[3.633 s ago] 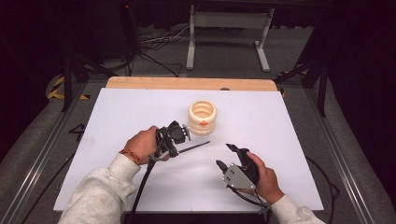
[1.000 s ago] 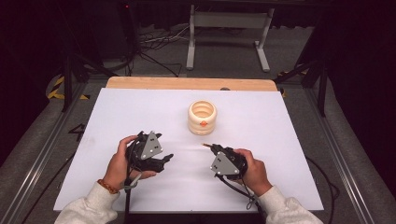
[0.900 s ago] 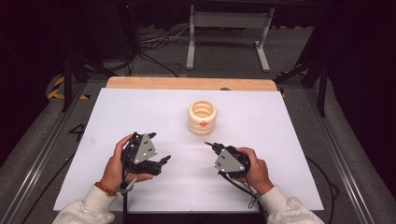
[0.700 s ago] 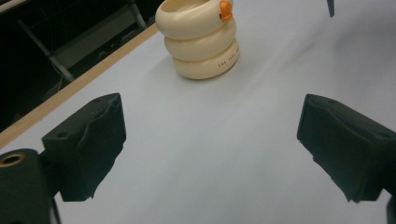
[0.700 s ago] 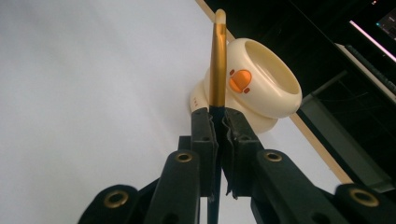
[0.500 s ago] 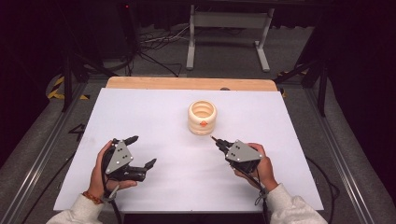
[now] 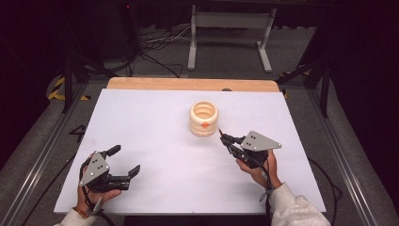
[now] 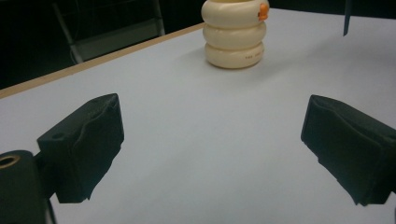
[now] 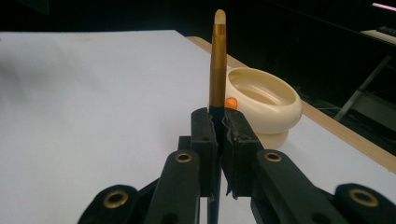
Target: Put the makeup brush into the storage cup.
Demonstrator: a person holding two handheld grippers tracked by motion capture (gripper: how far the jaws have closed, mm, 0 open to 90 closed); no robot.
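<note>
Looking down from the high view, the white table (image 7: 155,122) carried a cream ribbed holder (image 7: 203,119) standing upright toward its far middle. The right gripper (image 7: 225,138) sat just beside the holder on its near right, jaws pinched on a slim pen (image 7: 220,132) whose tip pointed toward the holder's base. The left gripper (image 7: 123,162) rested near the front left corner, well apart from the holder, its jaws spread with nothing between them.

Through the left gripper view, both black jaws stood wide apart over bare table surface. The holder (image 8: 235,32) appeared ahead as three stacked rings with an orange mark (image 8: 263,11) near its rim.

Through the right gripper view, the jaws were closed together on the pen (image 9: 217,60), a gold-brown barrel with a pale rounded end rising straight up from the clamp. The holder (image 9: 261,103) stood behind it, its mouth open and apparently unfilled, though the bottom of the cavity was not resolved well enough to confirm this.

Progress was judged as roughly mid-task: the pen was secured and brought close to the holder, but not yet above its opening. Remaining work would be lifting the pen over the rim, tipping it toward vertical, lowering it in, and releasing.
</note>
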